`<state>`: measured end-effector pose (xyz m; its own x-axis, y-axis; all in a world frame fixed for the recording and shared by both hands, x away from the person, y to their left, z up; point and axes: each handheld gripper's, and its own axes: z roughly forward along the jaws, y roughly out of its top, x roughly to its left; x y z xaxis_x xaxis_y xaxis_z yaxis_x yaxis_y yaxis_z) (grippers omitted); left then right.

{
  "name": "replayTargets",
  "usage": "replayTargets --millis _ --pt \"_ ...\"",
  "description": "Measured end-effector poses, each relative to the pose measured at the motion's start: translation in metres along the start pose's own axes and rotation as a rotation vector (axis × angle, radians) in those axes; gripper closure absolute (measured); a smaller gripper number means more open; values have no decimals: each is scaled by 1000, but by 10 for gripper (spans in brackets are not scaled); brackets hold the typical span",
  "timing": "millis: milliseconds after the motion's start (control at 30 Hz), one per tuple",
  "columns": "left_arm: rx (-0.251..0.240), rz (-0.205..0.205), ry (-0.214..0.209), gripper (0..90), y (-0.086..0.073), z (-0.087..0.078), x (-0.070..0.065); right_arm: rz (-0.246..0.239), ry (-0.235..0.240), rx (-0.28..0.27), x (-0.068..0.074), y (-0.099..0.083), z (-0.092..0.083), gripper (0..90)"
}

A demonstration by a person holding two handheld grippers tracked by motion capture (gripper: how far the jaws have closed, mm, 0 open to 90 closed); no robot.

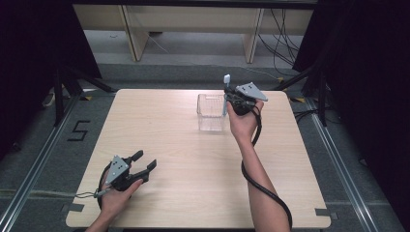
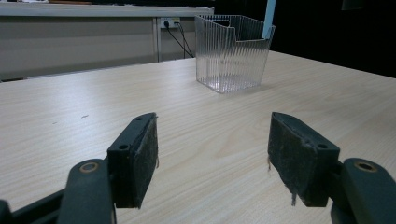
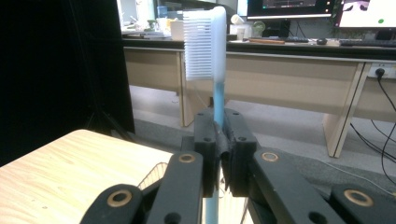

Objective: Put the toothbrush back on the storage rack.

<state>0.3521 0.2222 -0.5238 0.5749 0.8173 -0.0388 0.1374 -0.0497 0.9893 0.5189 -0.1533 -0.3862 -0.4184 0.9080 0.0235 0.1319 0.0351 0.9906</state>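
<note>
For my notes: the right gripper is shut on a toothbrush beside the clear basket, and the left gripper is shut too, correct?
Not quite: the left gripper is open, its jaws wide apart over the table in the left gripper view. The right gripper does grip the toothbrush beside the clear basket.

Each black gripper (image 1: pixel 145 161) has a grey three-cornered plate (image 1: pixel 117 168), brass-ringed screws and a black cable (image 1: pixel 263 186).

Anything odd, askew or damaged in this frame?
Nothing stands out. The right tool holds a toothbrush upright beside the clear bin, which stands level; the left tool is open, with slightly frayed pads.
</note>
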Motion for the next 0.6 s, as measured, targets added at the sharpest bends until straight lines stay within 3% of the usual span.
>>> replayTargets --millis 300,433,533,600 --pt "-1 -1 0 331 0 0 0 26 1 20 1 -6 1 856" --pt "-3 1 0 331 0 0 0 -5 5 4 0 -9 3 856" --pt "-2 0 1 331 0 0 0 24 -3 22 3 -11 2 856" --pt "-4 0 1 330 0 0 -1 7 9 20 2 -13 3 856"
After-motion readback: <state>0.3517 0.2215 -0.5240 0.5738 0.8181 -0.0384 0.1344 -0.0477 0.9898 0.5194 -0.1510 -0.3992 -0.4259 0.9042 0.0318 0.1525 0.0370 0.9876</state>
